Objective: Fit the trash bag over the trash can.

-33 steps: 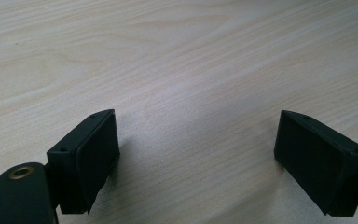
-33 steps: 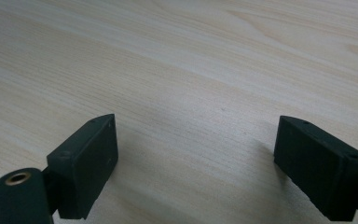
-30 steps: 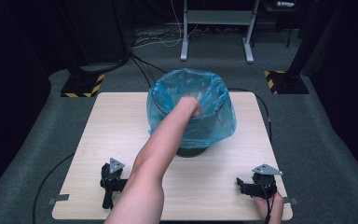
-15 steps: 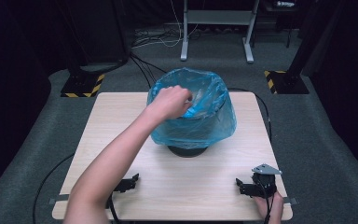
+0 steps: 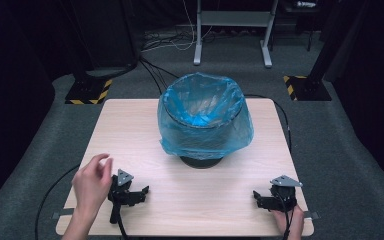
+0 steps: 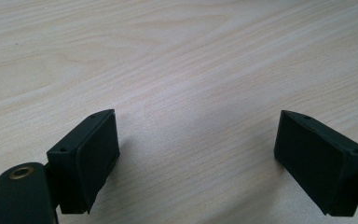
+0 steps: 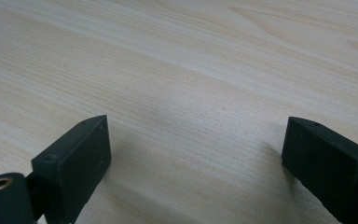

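1. The bin (image 5: 201,160) stands at the worktop's (image 5: 130,125) 12 o'clock half, near the far edge on the centre line. Its blue liner bag (image 5: 205,127) is folded over the rim and hangs loosely down the outside.
2. The left tongs (image 5: 142,190) lie on the worktop at about 7 o'clock from the bin, jaws spread with bare wood between them (image 6: 196,154). The left hand (image 5: 91,182) hovers just beside them, not yet closed on the handle.
3. Step in hand, as judged: take up the left tongs. Close the hand squarely round the handle, keep the trailing cable clear, and lift without dragging the jaws.
4. The right tongs (image 5: 256,197) rest at about 5 o'clock, jaws likewise spread (image 7: 196,163), with the right hand (image 5: 289,222) on them.
5. Difference: half a second ago the left arm reached to the bag's rim; now it is back at the near edge, and the bag mouth is unobstructed.
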Motion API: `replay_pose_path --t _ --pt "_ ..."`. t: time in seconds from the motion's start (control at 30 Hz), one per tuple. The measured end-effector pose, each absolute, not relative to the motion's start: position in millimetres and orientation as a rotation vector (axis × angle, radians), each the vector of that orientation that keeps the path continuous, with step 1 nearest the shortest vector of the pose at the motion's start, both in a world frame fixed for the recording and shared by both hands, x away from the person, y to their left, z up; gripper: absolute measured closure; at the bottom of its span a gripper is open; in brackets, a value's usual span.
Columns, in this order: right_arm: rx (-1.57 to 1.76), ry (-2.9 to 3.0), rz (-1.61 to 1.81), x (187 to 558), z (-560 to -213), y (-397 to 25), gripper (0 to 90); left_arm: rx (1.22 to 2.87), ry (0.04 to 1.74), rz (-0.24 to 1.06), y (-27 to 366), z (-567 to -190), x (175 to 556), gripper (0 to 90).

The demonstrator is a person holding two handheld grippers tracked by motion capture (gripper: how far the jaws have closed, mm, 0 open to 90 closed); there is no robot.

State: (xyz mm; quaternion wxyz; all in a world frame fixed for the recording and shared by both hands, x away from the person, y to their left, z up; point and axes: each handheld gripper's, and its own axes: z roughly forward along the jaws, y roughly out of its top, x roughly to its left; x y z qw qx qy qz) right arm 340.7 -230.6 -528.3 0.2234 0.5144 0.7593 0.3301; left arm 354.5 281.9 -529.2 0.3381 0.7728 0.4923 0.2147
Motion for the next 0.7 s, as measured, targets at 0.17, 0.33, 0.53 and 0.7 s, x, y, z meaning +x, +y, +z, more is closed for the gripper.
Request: replay_pose_path --t 0.17,0.33,0.53,0.7 --pt "1.421 2.096 0.912 340.8 -528.3 -230.6 7.1 2.013 1.284 0.559 281.7 -529.0 354.4 13.6" --pt "1.425 2.095 0.912 340.9 -528.3 -230.4 7.2 2.013 1.285 0.559 281.7 -529.0 354.4 13.6" --pt "1.423 2.093 0.910 341.0 -528.3 -230.6 7.3 1.988 1.348 0.583 275.9 -529.1 355.1 11.4" --pt "1.426 2.090 0.909 341.5 -528.3 -230.7 7.3 1.977 1.365 0.589 274.5 -529.3 354.5 11.2"
